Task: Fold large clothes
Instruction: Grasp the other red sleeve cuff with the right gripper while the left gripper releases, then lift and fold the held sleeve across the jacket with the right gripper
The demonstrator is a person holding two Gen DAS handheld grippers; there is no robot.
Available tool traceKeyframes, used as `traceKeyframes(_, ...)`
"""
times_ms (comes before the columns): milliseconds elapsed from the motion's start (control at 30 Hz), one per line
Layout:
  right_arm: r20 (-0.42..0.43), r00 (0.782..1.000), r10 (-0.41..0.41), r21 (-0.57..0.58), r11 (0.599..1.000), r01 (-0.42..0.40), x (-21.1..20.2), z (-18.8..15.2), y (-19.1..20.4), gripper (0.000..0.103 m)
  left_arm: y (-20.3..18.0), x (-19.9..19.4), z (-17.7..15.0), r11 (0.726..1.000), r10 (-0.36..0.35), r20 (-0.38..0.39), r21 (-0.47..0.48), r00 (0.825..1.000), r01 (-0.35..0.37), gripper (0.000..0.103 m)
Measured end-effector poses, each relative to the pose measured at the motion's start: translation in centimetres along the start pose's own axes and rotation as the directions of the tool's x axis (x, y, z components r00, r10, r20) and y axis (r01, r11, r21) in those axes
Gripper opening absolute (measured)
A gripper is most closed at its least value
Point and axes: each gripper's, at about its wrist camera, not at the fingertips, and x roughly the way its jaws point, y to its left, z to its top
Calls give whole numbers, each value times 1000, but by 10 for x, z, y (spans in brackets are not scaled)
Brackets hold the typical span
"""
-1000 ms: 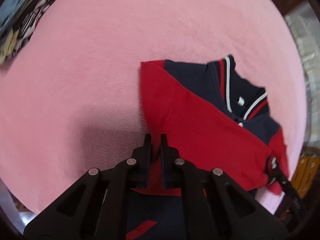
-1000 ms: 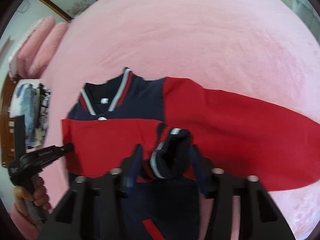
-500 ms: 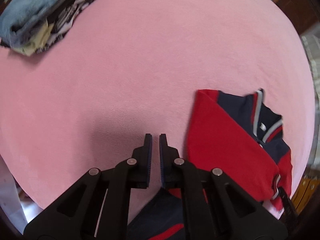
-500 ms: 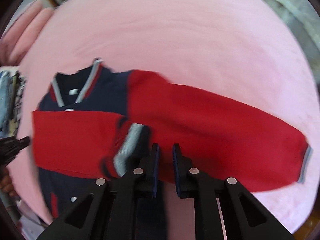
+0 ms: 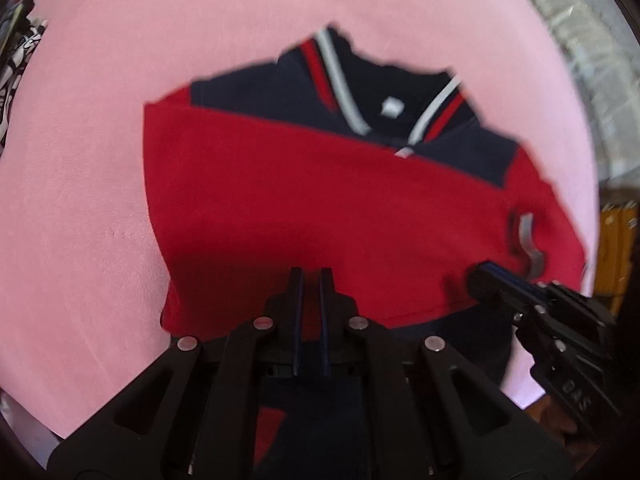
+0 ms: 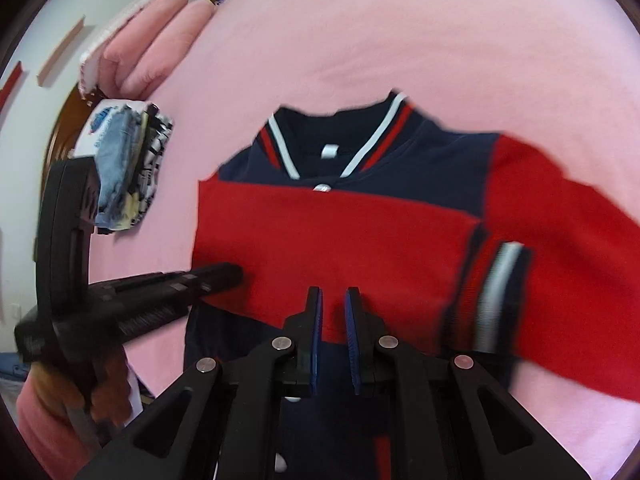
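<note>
A navy and red jacket with a striped collar lies flat on a pink blanket. One red sleeve is folded across its chest, striped cuff at the right. The other red sleeve stretches out to the right. My left gripper hovers over the folded sleeve's lower edge, jaws nearly together, holding nothing. My right gripper hovers over the same sleeve, jaws a narrow gap apart, holding nothing. Each gripper shows in the other's view: the right one and the left one.
A stack of folded clothes lies on the blanket to the left of the jacket. Rolled pink bedding lies at the far left. A wooden bed frame and wall lie beyond. A yellow object stands off the bed's right edge.
The right gripper let go of the striped cuff and shut; the cuff now lies on the chest. The left gripper swung away left, then back over the jacket. Both hover near its middle.
</note>
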Motion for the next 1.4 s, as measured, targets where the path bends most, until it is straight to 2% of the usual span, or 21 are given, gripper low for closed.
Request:
traceKeyframes(33,-1,999,-45,37,998,45,6,-1,0,12,4,3,-1,1000,5,-6,3,1000,-5,5)
traceKeyframes(133,31,992,-120,144,983,114,9,-12,-11,12,23,3,-3,997,-73,0,-34,997,73,5)
traceKeyframes(267,126,977,-172,259,956,135,-15,-26,-31,11,49,-10,-7,994,-101,1,-33,995,101,5)
traceKeyframes(333,191,958,-214,312,939,148,-36,-37,-37,11,59,-13,-8,991,-126,-9,-34,992,126,5)
traceKeyframes(367,207,943,-259,325,928,183,-45,-41,-40,11,62,-17,-9,990,-135,-10,-26,991,135,5)
traceKeyframes(433,222,898,-380,343,892,293,-65,-51,-46,11,64,-24,-11,990,-138,-5,-11,990,138,5)
traceKeyframes(467,219,885,-412,362,876,318,-73,-56,-51,12,64,-28,-12,991,-135,-3,-9,991,135,5)
traceKeyframes(500,214,881,-421,388,865,319,-80,-63,-58,12,63,-33,-14,991,-135,3,-10,991,135,5)
traceKeyframes(533,210,885,-416,435,850,296,-88,-71,-69,13,58,-36,-15,992,-126,14,-9,992,126,5)
traceKeyframes(600,221,893,-392,530,817,227,-104,-86,-89,21,53,-36,-13,995,-102,29,1,994,102,5)
traceKeyframes(733,264,881,-394,687,717,115,-130,-125,-123,37,38,-37,-17,995,-91,3,39,996,91,6)
traceKeyframes(767,277,880,-385,715,695,79,-135,-135,-133,41,21,-31,-14,994,-95,-5,50,995,95,6)
traceKeyframes(833,290,886,-361,755,656,20,-142,-151,-150,43,1,-28,-26,993,-94,-9,72,996,94,9)
traceKeyframes(900,295,894,-338,786,617,-26,-143,-162,-169,44,-15,-31,-35,993,-86,-9,79,996,86,19)
traceKeyframes(967,297,896,-330,818,572,-61,-147,-175,-188,46,-29,-33,-45,993,-86,-10,79,996,86,44)
traceKeyframes(1033,298,898,-323,849,519,-95,-148,-186,-211,50,-59,-10,-43,994,-81,2,78,997,81,46)
traceKeyframes(1133,309,901,-305,877,457,-146,-148,-190,-241,51,-82,-6,-52,997,-45,-14,66,999,46,47)
traceKeyframes(1233,333,898,-286,885,425,-193,-154,-189,-270,51,-109,2,-57,998,-36,-23,41,999,37,47)
traceKeyframes(1400,376,883,-280,877,414,-242,-167,-182,-312,50,-143,7,-61,1000,-18,-35,10,999,18,48)
